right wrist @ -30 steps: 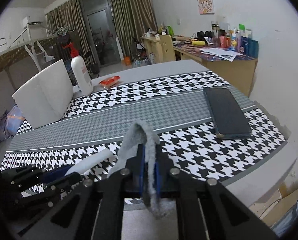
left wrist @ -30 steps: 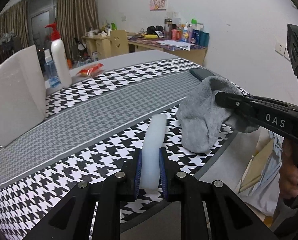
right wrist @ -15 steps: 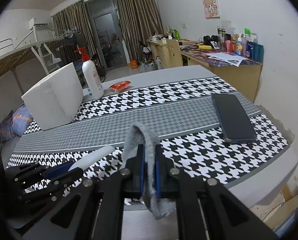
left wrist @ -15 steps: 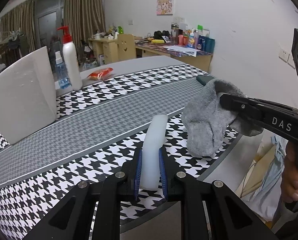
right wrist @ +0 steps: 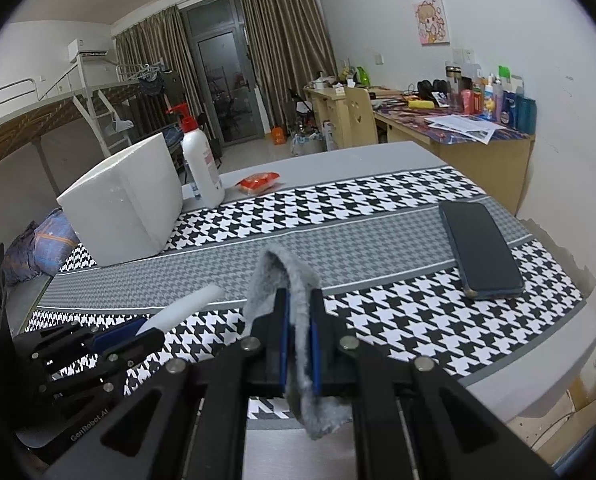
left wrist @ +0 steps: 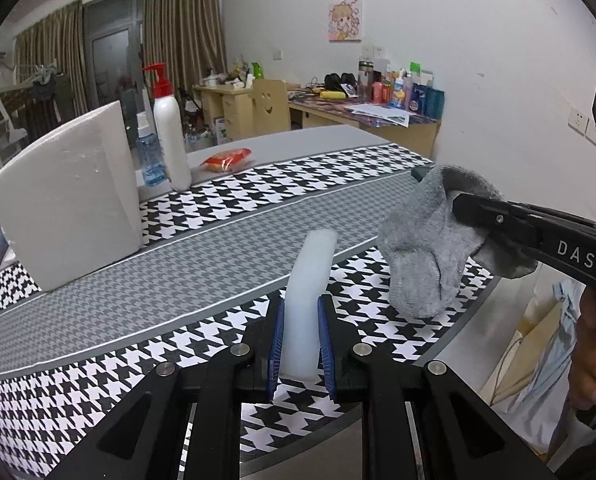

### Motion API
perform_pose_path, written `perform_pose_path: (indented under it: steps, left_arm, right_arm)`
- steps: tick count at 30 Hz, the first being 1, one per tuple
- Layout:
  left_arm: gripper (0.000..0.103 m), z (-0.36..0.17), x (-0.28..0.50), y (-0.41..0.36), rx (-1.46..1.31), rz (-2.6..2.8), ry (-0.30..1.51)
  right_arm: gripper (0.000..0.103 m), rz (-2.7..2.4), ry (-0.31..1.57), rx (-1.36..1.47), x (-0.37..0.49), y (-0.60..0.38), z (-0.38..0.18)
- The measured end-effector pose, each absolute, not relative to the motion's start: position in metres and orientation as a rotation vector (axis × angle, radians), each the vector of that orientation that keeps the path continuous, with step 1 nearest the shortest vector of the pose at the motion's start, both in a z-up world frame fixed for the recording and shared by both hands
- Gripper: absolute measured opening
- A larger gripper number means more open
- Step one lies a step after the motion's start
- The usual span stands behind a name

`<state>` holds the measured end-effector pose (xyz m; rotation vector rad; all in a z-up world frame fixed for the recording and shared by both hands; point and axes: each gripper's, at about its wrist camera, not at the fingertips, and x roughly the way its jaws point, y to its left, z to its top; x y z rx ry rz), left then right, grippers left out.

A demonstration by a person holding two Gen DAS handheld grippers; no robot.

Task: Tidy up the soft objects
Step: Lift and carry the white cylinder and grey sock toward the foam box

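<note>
Already both soft things were aloft above the near table (left wrist: 202,256) edge: the foam strip (left wrist: 307,280), clamped in the left claw (left wrist: 301,354), ran its long axis toward twelve o'clock, while the sock (left wrist: 425,240), at two o'clock from it, drooped from the right claw (right wrist: 298,350) clamped on it.

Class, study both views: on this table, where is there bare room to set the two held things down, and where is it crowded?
Free: the grey middle band of the tablecloth, between the white foam box and the phone, and the checked strip in front of it. Crowded: the far left corner, where the box, pump bottle, small blue bottle and red packet stand close together.
</note>
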<state>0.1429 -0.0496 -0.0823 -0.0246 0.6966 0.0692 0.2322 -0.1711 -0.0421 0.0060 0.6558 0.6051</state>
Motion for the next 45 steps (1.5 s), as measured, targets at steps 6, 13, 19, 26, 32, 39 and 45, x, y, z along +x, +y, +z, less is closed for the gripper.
perform_pose_path:
  steps: [6,13,19,26,32,39,45]
  left_arm:
    - [0.018,-0.079,0.142,-0.044,-0.031,0.091,0.683]
    - [0.018,-0.075,0.141,-0.037,-0.034,0.1,0.67]
    - [0.018,-0.069,0.136,-0.027,-0.035,0.1,0.662]
    - [0.018,-0.061,0.131,-0.018,-0.034,0.097,0.645]
    - [0.018,-0.053,0.127,-0.011,-0.031,0.1,0.626]
    - [0.018,-0.045,0.124,-0.003,-0.033,0.108,0.61]
    - [0.018,-0.037,0.123,0.005,-0.055,0.106,0.596]
  right_arm:
    - [0.012,0.615,0.64,0.0,0.231,-0.167,-0.037]
    - [0.012,0.628,0.625,-0.003,0.229,-0.162,-0.032]
    - [0.012,0.64,0.613,0.007,0.226,-0.156,-0.029]
    - [0.012,0.648,0.604,0.011,0.222,-0.147,-0.026]
    - [0.012,0.652,0.594,0.009,0.219,-0.141,-0.021]
    - [0.012,0.662,0.575,0.004,0.217,-0.132,-0.014]
    - [0.012,0.673,0.561,-0.001,0.216,-0.126,-0.009]
